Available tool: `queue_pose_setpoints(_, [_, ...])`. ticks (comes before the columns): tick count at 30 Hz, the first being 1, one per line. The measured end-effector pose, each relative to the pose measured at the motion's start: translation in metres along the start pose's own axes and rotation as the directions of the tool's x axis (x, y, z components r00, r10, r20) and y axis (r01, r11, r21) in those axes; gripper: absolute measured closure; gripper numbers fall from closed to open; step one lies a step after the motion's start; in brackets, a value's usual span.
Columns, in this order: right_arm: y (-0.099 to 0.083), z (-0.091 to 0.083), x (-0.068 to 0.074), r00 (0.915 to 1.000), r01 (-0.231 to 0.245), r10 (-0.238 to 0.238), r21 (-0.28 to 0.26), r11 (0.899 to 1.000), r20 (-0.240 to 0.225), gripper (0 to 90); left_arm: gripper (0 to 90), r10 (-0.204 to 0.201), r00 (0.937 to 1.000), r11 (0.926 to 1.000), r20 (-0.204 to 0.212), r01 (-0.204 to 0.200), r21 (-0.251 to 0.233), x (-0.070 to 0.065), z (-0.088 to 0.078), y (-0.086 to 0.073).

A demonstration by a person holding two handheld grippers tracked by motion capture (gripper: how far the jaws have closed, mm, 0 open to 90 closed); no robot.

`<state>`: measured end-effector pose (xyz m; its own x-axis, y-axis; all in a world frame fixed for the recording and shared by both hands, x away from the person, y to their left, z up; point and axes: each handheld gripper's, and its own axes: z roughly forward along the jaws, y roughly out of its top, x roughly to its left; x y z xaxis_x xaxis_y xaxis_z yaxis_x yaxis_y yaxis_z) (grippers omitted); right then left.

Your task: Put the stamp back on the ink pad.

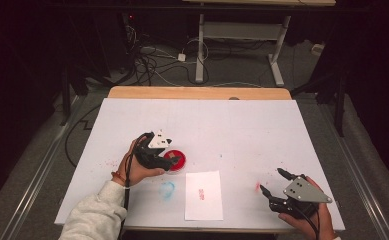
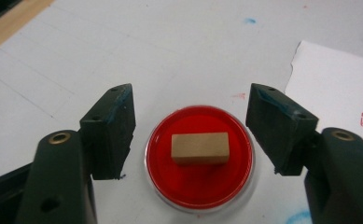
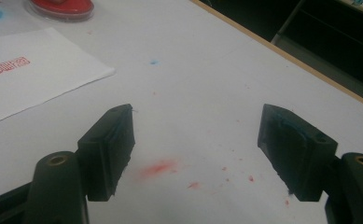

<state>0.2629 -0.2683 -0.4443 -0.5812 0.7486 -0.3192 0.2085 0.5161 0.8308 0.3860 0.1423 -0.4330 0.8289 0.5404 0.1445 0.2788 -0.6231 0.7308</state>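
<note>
Left gripper [image 2: 191, 123]: jaws wide apart, poised above block [image 2: 200, 148] in red dish [image 2: 199, 186].
Right gripper [image 3: 195, 149]: jaws spread, grasping nothing, low over table [image 3: 207, 74].

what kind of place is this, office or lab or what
Probably a lab or recording workspace, not a home or office. A person works two handheld grippers, the left gripper and right gripper, over an ink-stained table, with loose cables on the floor and a bare desk frame in a dark room behind.
</note>
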Motion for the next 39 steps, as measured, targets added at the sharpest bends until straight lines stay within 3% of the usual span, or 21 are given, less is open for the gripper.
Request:
queue_pose_setpoints(4, [0.000,0.001,0.001,1.0000,0.001,-0.001,0.003,1.000,-0.002,27.4,24.9,0.011,0.9995,0.9974,-0.029,-0.013,-0.071,-0.005,-0.004,0.001])
queue_pose_setpoints(12, [0.000,0.000,0.001,1.0000,-0.002,0.002,0.001,1.000,-0.006,27.4,19.7,0.026,0.9961,0.9891,-0.084,-0.038,-0.143,-0.011,-0.012,0.002])
queue_pose_setpoints(27, [0.001,0.000,0.002,0.9999,-0.004,0.004,-0.008,1.000,-0.011,27.3,18.2,0.072,0.9834,0.9810,-0.167,-0.100,-0.166,-0.025,-0.025,0.003])
queue_pose_setpoints(33, [0.001,0.000,0.002,0.9999,-0.008,0.008,-0.009,1.000,-0.011,27.3,18.1,0.080,0.9818,0.9789,-0.172,-0.110,-0.172,-0.029,-0.031,0.003])
queue_pose_setpoints(39, [0.002,-0.001,0.002,0.9999,-0.007,0.007,-0.009,1.000,-0.009,27.3,18.1,0.094,0.9754,0.9783,-0.199,-0.128,-0.163,-0.034,-0.037,0.000])
